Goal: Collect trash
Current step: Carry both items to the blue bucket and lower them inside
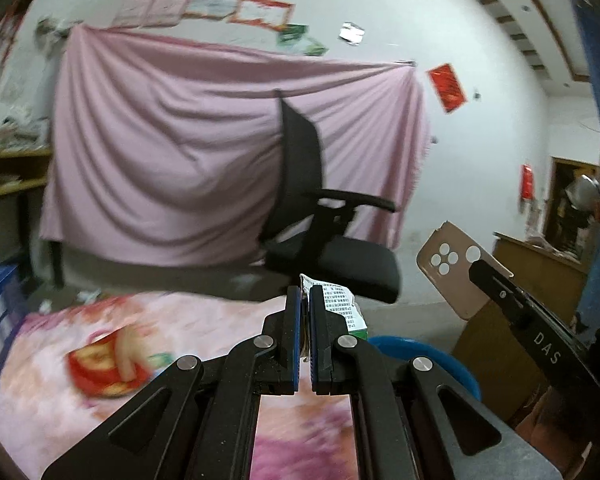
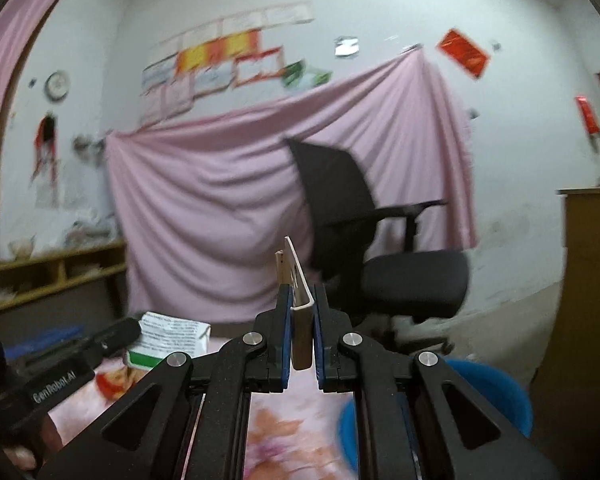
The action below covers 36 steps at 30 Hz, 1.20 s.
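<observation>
Carton [image 1: 342, 304] pinched in left tool [image 1: 304, 300]; phone case [image 2: 296, 280] clamped in right tool [image 2: 302, 304]. Both held above flowered desk [image 1: 52, 392], blue bin [image 1: 440, 360] just beyond. Black chair [image 1: 324, 220] and pink sheet [image 1: 160, 152] behind.

Dim, flat indoor light – both fisheye views curve hard around the office chair [image 1: 320, 216], with motion blur smearing everything – dark corners.
</observation>
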{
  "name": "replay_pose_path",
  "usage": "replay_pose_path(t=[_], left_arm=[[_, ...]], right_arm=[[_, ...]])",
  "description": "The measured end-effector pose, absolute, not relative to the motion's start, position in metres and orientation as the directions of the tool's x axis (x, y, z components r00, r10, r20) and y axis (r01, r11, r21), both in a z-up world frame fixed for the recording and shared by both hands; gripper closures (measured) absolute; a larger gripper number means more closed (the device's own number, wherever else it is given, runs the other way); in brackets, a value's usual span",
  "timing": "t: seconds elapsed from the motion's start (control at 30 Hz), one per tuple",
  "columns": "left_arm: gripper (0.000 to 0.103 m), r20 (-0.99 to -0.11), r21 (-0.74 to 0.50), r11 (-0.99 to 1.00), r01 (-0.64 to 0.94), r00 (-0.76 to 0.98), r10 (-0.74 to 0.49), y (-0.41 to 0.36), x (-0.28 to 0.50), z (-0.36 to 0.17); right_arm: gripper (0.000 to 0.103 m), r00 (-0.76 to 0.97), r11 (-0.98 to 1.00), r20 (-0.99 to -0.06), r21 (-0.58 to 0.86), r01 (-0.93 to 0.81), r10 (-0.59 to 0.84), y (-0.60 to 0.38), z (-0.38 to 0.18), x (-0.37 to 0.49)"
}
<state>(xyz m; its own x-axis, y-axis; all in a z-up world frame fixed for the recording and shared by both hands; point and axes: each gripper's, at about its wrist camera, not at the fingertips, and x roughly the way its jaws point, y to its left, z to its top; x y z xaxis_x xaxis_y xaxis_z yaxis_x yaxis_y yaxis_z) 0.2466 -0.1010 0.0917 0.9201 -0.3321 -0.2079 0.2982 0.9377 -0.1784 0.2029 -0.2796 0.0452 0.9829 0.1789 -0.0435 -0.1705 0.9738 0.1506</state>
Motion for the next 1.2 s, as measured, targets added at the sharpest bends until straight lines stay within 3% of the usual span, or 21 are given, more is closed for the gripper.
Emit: replay_pose_path(t=[0.13,0.3,0.57,0.83,0.93,1.07,1.2], left_arm=[[0.101,-0.223,-0.18,0.913,0.367,0.889,-0.401,-0.144,0.265,0.094],[0.101,-0.298,-0.212,0.887,0.41,0.837,-0.458,-0.191,0.291,0.087],[0.101,-0.444,-0.26,0.873,0.412,0.752,-0.487,-0.228,0.317,0.061],[0.099,-0.548,-0.319,0.873,0.368,0.68,-0.487,-0.236,0.335,0.036],[0.095,-0.573,-0.344,0.872,0.348,0.658,-0.488,-0.235,0.339,0.032],[0.074,-0.578,-0.363,0.871,0.332,0.653,-0.489,-0.227,0.34,0.03],[0.072,-0.561,-0.351,0.878,0.324,0.678,-0.475,-0.22,0.335,0.037]], right_arm=[[0.096,0.995,0.972,-0.041,0.22,-0.078,0.089,-0.318,0.045,0.206],[0.096,0.992,0.957,-0.127,0.289,0.022,0.015,-0.358,0.033,0.218],[0.095,0.957,0.929,-0.292,0.353,0.109,-0.002,-0.395,0.007,0.244],[0.094,0.931,0.911,-0.365,0.392,0.129,0.025,-0.407,-0.011,0.252],[0.094,0.927,0.906,-0.373,0.404,0.126,0.037,-0.409,-0.015,0.252],[0.094,0.921,0.901,-0.387,0.416,0.121,0.055,-0.409,-0.018,0.254],[0.09,0.924,0.905,-0.378,0.409,0.113,0.056,-0.407,-0.016,0.253]])
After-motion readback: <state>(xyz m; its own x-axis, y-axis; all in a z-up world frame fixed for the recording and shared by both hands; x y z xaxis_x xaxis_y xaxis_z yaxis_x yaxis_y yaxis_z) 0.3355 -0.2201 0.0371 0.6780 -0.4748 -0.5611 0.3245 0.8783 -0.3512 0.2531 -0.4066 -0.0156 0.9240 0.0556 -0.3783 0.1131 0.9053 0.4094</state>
